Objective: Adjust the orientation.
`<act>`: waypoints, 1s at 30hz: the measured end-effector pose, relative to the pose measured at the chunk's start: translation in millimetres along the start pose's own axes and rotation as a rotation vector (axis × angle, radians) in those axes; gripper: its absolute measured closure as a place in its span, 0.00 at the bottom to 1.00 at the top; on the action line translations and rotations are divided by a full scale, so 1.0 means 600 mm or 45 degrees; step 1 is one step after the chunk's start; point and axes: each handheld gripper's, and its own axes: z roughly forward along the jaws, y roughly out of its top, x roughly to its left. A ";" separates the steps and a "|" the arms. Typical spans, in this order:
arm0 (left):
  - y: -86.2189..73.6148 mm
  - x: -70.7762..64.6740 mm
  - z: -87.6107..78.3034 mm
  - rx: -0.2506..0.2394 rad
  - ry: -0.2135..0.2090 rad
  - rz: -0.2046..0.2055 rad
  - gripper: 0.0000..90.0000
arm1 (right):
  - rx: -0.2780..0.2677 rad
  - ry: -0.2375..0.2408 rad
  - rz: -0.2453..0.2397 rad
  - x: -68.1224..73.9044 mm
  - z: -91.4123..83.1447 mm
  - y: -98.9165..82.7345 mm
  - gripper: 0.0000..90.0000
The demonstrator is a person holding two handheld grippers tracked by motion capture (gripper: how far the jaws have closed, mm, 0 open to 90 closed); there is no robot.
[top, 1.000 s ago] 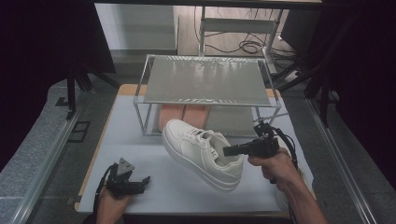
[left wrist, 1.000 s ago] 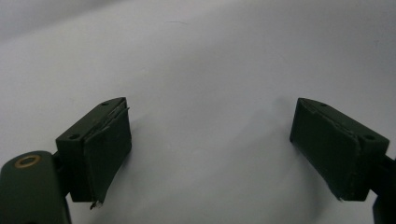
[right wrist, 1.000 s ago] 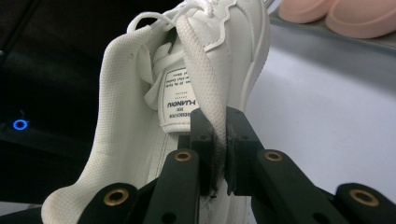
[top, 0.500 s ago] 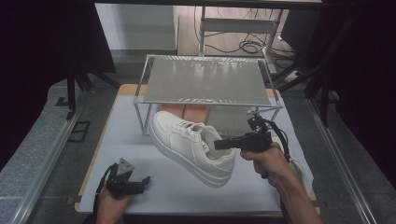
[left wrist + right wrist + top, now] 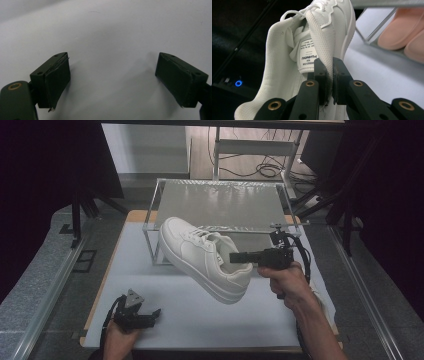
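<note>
Aloft, sneaker (image 5: 205,257) collar pinched between right gripper (image 5: 239,256) jaws

One white sneaker (image 5: 206,257), two pink shoes (image 5: 402,30), one metal rack (image 5: 220,202), two grippers.

The high view looks down over the table (image 5: 200,315); each claw camera sits close along its jaws.
</note>
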 end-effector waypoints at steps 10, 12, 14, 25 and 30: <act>0.000 0.000 0.000 0.000 0.002 -0.001 0.14 | -0.114 -0.096 0.017 -0.011 0.006 0.042 0.93; 0.000 0.000 0.000 0.000 0.002 0.000 0.14 | -0.132 -0.117 0.025 -0.015 0.009 0.049 0.93; 0.000 0.000 0.000 0.003 0.002 0.004 0.14 | -0.156 -0.148 0.043 -0.022 0.012 0.057 0.93; 0.000 0.000 0.000 0.002 0.002 0.001 0.14 | -0.286 -0.324 0.117 -0.062 0.026 0.083 0.93; 0.000 0.000 0.000 0.003 0.003 0.003 0.14 | -0.328 -0.405 0.159 -0.073 0.035 0.091 0.93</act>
